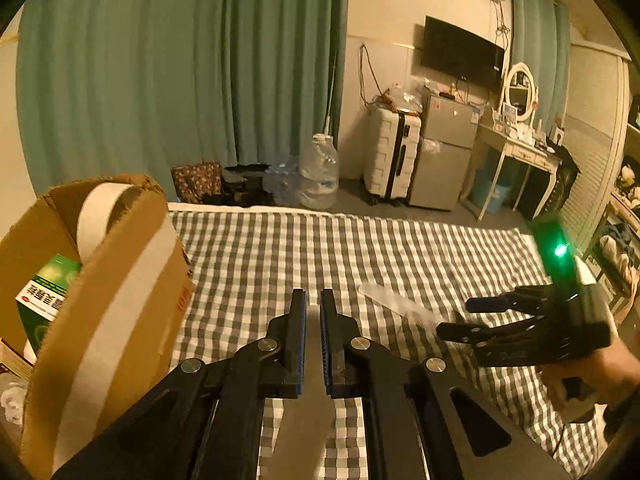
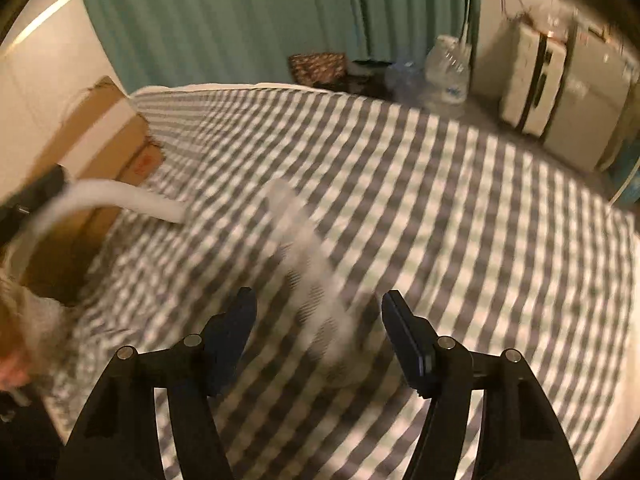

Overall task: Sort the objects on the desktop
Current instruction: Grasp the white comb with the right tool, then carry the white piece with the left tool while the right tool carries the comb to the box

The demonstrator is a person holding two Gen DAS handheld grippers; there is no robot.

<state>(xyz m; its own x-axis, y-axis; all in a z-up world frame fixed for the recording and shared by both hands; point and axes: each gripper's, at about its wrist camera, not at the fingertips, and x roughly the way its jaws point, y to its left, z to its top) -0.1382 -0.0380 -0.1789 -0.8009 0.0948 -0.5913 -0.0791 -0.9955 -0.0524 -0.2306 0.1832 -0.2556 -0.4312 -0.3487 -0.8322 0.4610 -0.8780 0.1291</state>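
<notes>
A: Clear plastic comb (image 1: pixel 396 304), long, pale, see-through, fine teeth down one side. Lies on the checked bed cover (image 1: pixel 280 248) toward its right edge, slanted.
B: Right hand-held gripper (image 2: pixel 318 320)?
A: Jaws apart, straddling the comb's near end, not pressing it as far as I can tell. Right wrist view is blurred.
B: Left one?
A: Left hand-held gripper (image 1: pixel 313 304) is closed on a flat grey strip (image 1: pixel 308 380), can't tell what. Cardboard box (image 1: pixel 100 280) sits at the bed's left edge, green packet (image 1: pixel 48 292) inside.
B: Tip for the grab?
A: I'd square the jaws across the comb's spine, come low to the cover, close fully before lifting. It's thin and slick and could slip or drag cloth.
</notes>
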